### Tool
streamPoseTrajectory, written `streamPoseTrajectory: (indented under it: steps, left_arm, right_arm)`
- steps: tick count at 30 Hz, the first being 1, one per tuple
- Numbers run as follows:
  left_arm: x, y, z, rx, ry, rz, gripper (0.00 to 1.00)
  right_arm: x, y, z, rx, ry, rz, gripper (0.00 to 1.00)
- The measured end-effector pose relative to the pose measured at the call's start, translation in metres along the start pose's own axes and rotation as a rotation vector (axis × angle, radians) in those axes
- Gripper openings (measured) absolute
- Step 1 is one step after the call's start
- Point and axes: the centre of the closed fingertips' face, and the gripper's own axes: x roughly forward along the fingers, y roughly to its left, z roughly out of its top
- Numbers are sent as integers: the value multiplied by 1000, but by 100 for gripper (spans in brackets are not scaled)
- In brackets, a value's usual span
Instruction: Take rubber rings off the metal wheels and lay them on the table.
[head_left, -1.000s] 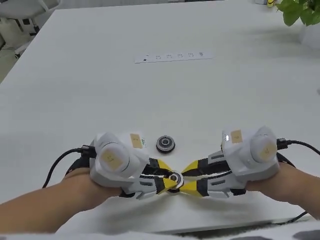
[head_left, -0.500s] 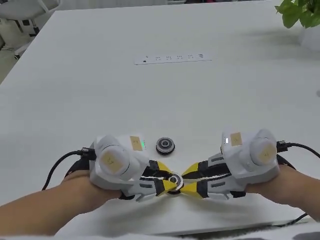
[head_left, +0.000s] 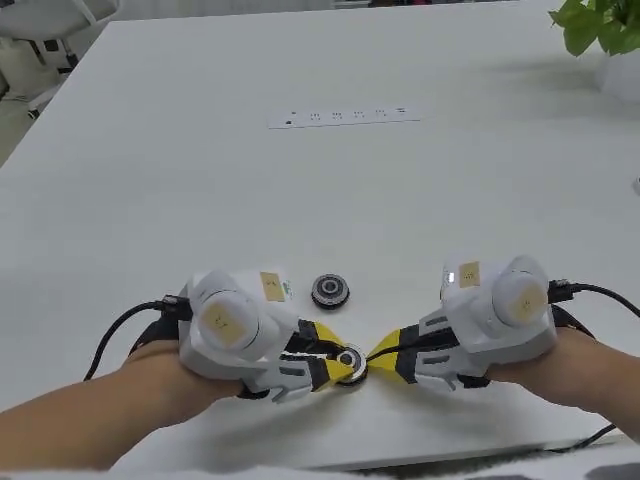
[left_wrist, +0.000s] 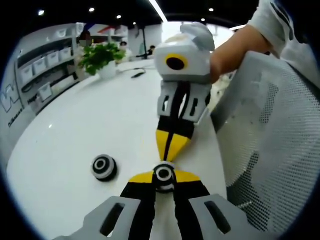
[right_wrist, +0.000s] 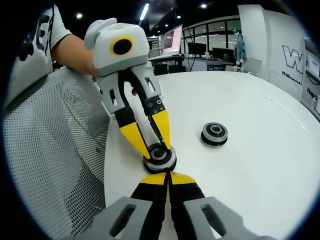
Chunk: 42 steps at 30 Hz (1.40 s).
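With the left hand-held gripper (head_left: 342, 362) pinching a wheel (right_wrist: 160, 154) near the counter (head_left: 400, 200) edge and the right hand-held gripper (head_left: 375, 350) pressed together beside it, those closed tips may slide off the rubber ring (right_wrist: 159, 166), or the wheel may twist free.

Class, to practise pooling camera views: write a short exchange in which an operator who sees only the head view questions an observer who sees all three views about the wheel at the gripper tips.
Operator: The jaws hide the edge of the wheel from me. Is it bare?
Observer: No. The right gripper view shows a dark rubber ring around it, with the left gripper clamping it.
Operator: Has the right gripper taken hold?
Observer: Seemingly not. In the left gripper view it is shut, tips together, pointing at the wheel's rim.
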Motion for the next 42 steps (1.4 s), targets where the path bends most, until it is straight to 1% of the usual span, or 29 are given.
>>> streamPoseTrajectory:
  steps: [4, 7, 9, 11, 12, 13, 14, 15, 18, 21, 23, 25, 27, 29, 37, 42]
  left_arm:
    - [0, 0, 0, 2, -1, -1, 13]
    - [0, 0, 0, 3, -3, -2, 13]
    - [0, 0, 0, 3, -4, -2, 13]
    - [0, 0, 0, 3, -5, -2, 13]
    - [0, 0, 0, 3, -5, -2, 13]
    - [0, 0, 0, 3, -5, -2, 13]
    - [-1, 0, 0, 4, -5, -1, 13]
    - [-1, 0, 0, 4, -4, -1, 13]
    - [-1, 0, 0, 3, -4, 0, 13]
    - [-1, 0, 0, 3, -3, 1, 13]
    - [-1, 0, 0, 3, -3, 2, 13]
    - [-1, 0, 1, 2, -3, 3, 13]
    - [0, 0, 1, 2, -2, 4, 13]
    - [0, 1, 1, 2, -2, 5, 13]
    - [-1, 0, 1, 0, -2, 5, 13]
    - [-1, 1, 0, -1, -3, 5, 13]
  right_arm:
    - [-1, 2, 2, 10, -16, 10, 1]
    - [-3, 5, 3, -7, -20, 13, 10]
    - [-3, 10, 5, -6, -33, 39, 16]
    - [-2, 16, 8, -10, -39, 62, 19]
    - [-1, 16, 9, -13, -38, 62, 20]
    - [0, 16, 9, -22, -27, 53, 20]
    - [0, 14, 9, -36, -25, 46, 20]
    - [1, 13, 10, -33, -30, 31, 20]
    - [3, 12, 13, -23, -42, 23, 29]
    - [7, 12, 16, -33, -39, 14, 34]
    - [9, 12, 18, -25, -42, 2, 36]
    - [11, 11, 19, -28, -40, -10, 34]
    - [12, 11, 18, -26, -32, -12, 29]
    - [12, 13, 17, -13, -28, -1, 27]
    - [6, 16, 15, -32, -22, 0, 24]
    - [3, 14, 12, -27, -21, 3, 21]
